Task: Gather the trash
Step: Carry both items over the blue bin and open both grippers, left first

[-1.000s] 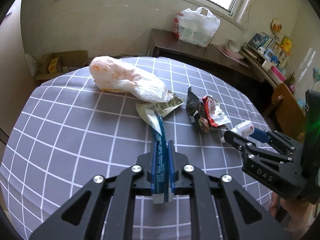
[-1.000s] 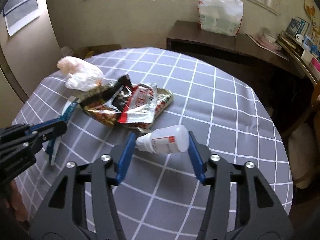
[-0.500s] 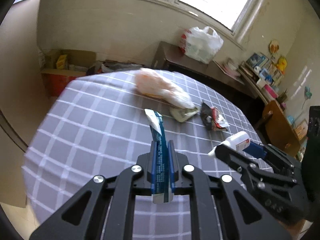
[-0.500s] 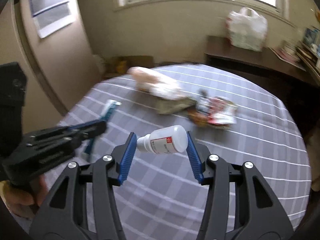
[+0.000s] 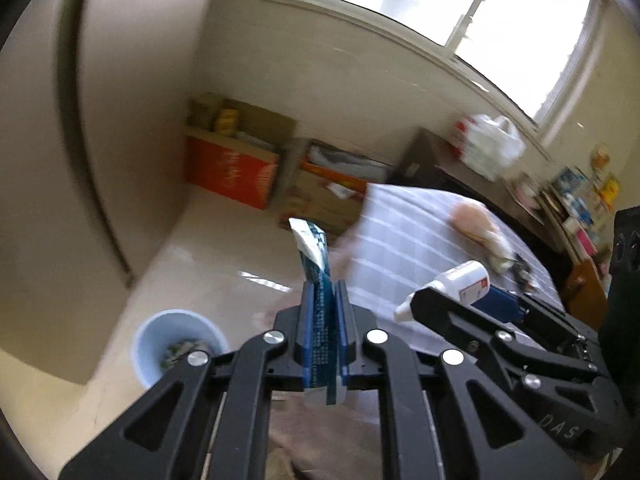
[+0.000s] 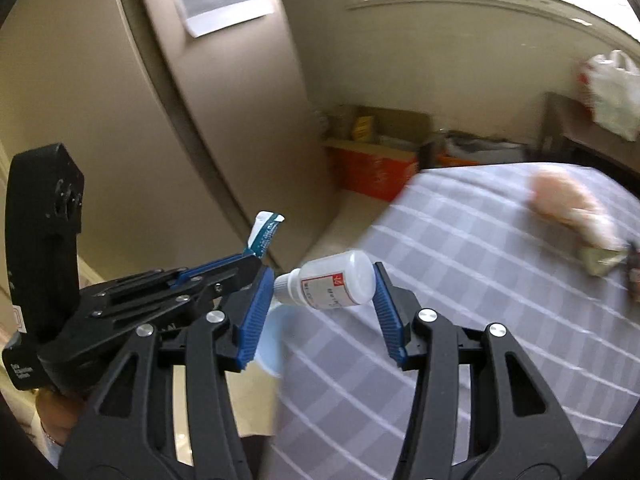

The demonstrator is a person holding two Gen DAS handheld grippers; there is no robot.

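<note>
A beige-walled room with a bright window (image 5: 460,12) holds a table under a grey checked cloth (image 6: 460,280) and, on the pale floor, a light-blue waste bin (image 5: 176,340) with scraps inside. The left gripper (image 5: 323,300) is nearly closed, its 2 blue pads pinching a flattened blue tube (image 5: 316,264) that sticks up above the floor, near the bin. The right gripper (image 6: 324,292), about half open, clamps a white plastic bottle (image 6: 336,280) sideways above the table edge.
</note>
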